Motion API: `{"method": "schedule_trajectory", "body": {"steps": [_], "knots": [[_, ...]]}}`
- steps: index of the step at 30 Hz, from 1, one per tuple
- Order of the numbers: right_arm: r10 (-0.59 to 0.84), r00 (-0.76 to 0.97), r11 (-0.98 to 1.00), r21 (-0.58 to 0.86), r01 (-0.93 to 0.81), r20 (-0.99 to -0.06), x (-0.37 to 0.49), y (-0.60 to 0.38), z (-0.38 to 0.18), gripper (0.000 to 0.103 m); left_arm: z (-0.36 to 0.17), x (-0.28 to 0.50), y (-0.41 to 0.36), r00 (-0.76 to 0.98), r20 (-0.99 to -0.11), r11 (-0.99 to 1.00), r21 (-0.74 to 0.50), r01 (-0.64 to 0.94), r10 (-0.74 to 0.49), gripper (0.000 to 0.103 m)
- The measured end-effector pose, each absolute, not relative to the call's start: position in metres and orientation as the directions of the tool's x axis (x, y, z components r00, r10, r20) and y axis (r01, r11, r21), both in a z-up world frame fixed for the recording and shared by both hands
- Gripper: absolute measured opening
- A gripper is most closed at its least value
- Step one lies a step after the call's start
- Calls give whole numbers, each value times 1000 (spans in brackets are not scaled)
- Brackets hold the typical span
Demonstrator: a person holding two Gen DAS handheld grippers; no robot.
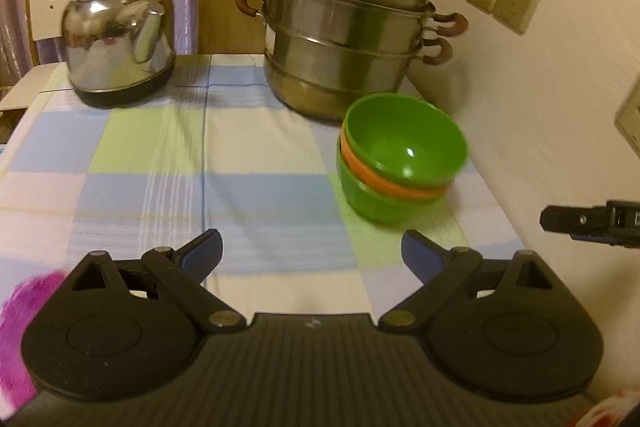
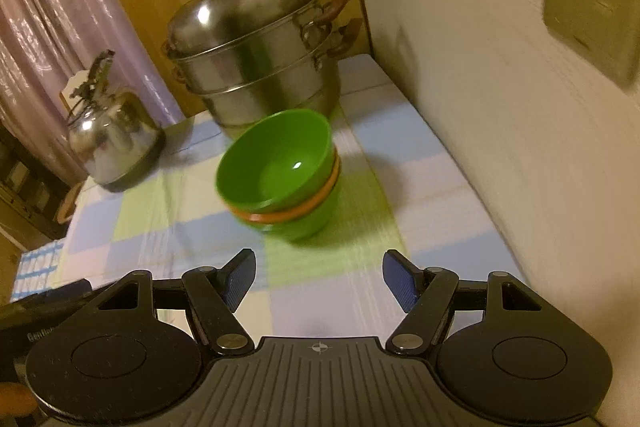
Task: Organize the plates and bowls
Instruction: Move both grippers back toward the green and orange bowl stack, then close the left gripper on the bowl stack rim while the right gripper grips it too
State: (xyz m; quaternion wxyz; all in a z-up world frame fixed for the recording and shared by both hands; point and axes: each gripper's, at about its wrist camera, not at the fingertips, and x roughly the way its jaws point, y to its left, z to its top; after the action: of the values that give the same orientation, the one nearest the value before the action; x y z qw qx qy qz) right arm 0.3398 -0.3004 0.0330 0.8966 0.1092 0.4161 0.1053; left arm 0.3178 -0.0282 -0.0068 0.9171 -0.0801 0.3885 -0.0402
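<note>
Plainly, from the left wrist view, the left gripper (image 1: 311,254) hangs over the checked tablecloth (image 1: 160,163) with its blue pads spread wide and nothing between them. The bowl stack (image 1: 400,163) sits at about one o'clock from it, well apart: a green bowl nested in an orange one, nested in another green one, the top bowls tipped a little off level. Behind the stack, at twelve o'clock, stands a steel steamer pot (image 1: 344,39), nearly touching its far side; a kettle (image 1: 120,35) stands at ten o'clock. No plates show. At three o'clock a dark piece of the other tool juts in at the frame edge.

From the right wrist view, the right gripper (image 2: 319,283) is likewise spread and empty, with the bowl stack (image 2: 280,175) close ahead at about eleven o'clock and the wall (image 2: 500,107) near on the three o'clock side. The steamer pot (image 2: 256,55) rises just behind the bowls.

The stack looks already built, so I judge the step to be either squaring it up or moving on. To straighten it well, the right tool seems better placed: come in low, take the top rim with one pad inside and one outside, and nudge gently, since light plastic bowls slide easily on cloth and the pot leaves little room behind.
</note>
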Motion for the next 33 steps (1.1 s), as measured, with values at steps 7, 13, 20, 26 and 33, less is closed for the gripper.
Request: {"method": "schedule_trajectory", "body": {"steps": [7, 13, 20, 26, 33], "knots": [[305, 600, 947, 302, -110, -739, 403, -307, 29, 70, -7, 393, -31, 699, -705, 988, -154, 15, -120, 95], [352, 566, 928, 357, -108, -745, 449, -307, 15, 70, -9, 445, -36, 685, -714, 986, -162, 37, -143, 94], [404, 516, 900, 428, -79, -755, 492, -309, -8, 68, -31, 489, -38, 602, -777, 978, -203, 38, -184, 93], [406, 486, 905, 416, -92, -774, 513, -305, -28, 49, -47, 505, -39, 577, -790, 974, -224, 45, -209, 91], [401, 453, 910, 402, -99, -796, 526, -298, -46, 42, -61, 520, -44, 533, -811, 966, -255, 49, -241, 87]]}}
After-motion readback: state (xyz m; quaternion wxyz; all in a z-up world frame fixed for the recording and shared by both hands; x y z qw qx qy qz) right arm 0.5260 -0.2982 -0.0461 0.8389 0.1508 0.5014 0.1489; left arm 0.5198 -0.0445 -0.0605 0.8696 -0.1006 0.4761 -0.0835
